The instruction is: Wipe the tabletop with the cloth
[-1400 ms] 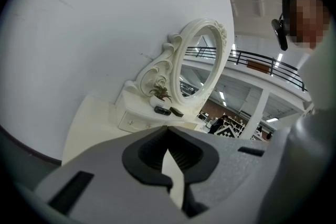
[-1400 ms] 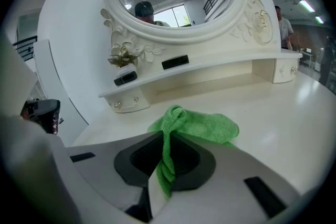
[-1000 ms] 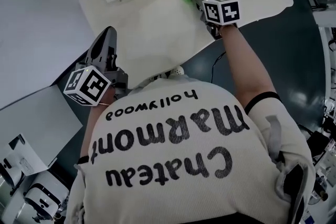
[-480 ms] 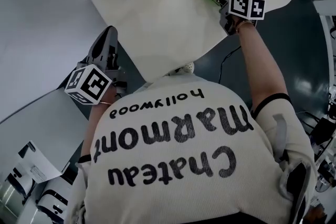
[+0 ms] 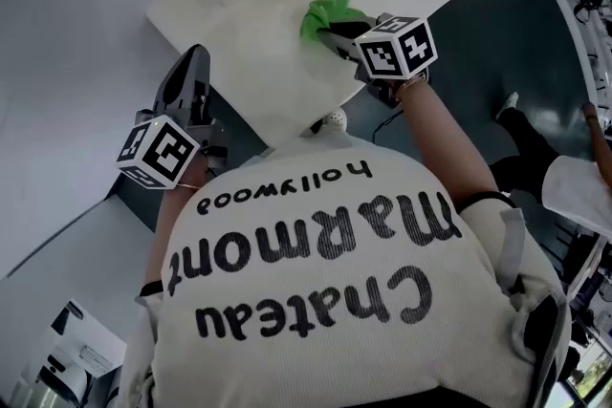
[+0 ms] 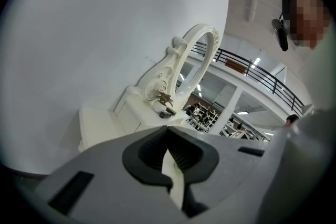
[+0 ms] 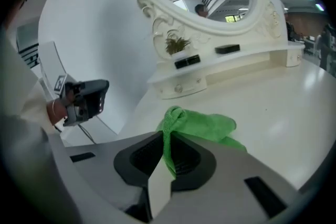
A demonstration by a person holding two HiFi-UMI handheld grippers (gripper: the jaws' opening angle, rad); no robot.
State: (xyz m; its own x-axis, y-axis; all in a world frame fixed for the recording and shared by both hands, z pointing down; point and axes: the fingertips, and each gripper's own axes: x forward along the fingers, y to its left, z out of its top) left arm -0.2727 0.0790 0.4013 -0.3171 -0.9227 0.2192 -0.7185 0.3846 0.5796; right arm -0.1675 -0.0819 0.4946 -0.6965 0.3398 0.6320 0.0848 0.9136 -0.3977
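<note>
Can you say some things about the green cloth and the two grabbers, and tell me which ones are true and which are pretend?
1. The right gripper is shut on the crumpled bright-green cloth. True.
2. The cloth lies on the dark floor. False: it rests on the glossy white tabletop.
3. The left gripper holds a second cloth. False: its jaws are together with nothing between them.
4. An ornate white oval mirror stands at the back of the tabletop. True.
</note>
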